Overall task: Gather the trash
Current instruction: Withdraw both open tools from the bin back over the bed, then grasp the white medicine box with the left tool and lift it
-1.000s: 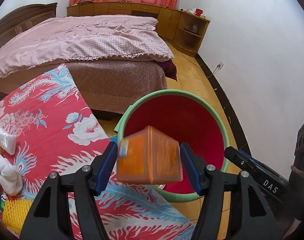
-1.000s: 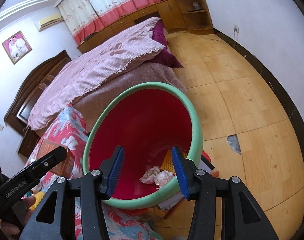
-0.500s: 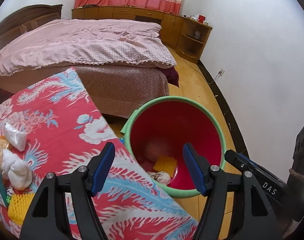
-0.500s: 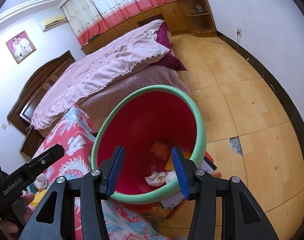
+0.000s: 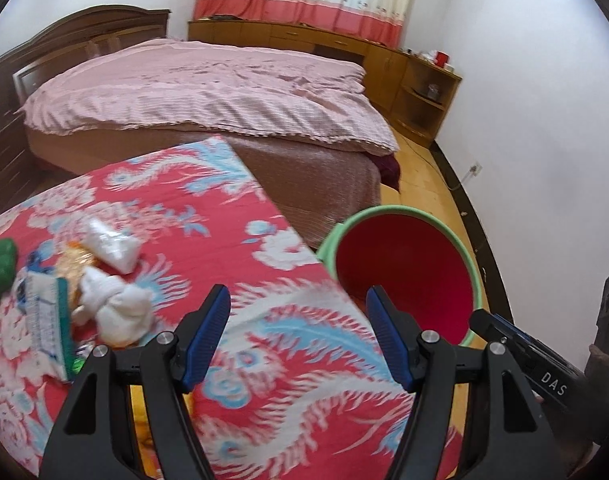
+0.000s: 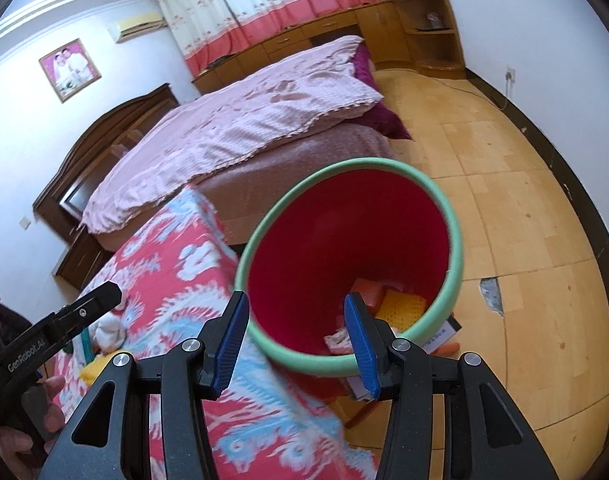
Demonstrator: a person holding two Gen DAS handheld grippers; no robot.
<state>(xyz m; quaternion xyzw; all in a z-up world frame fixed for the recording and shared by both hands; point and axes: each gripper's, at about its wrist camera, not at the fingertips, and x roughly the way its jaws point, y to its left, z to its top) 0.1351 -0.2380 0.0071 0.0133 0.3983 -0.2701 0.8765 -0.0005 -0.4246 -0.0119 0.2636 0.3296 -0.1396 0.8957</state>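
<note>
Red bin [image 6: 344,240] is sitting right of the surface [image 5: 264,320]; I'm holding left gripper [image 5: 298,338] and right gripper [image 6: 296,344] parted, both empty

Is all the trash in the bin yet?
Not yet. The red bin already holds an orange carton, a yellow foam net and crumpled paper. Both grippers, left gripper and right gripper, are open and empty. White wrappers and tissue remain on the table.

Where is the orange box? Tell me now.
In the right wrist view, the orange box lies at the bottom of the red bin, beside the yellow foam net.
</note>
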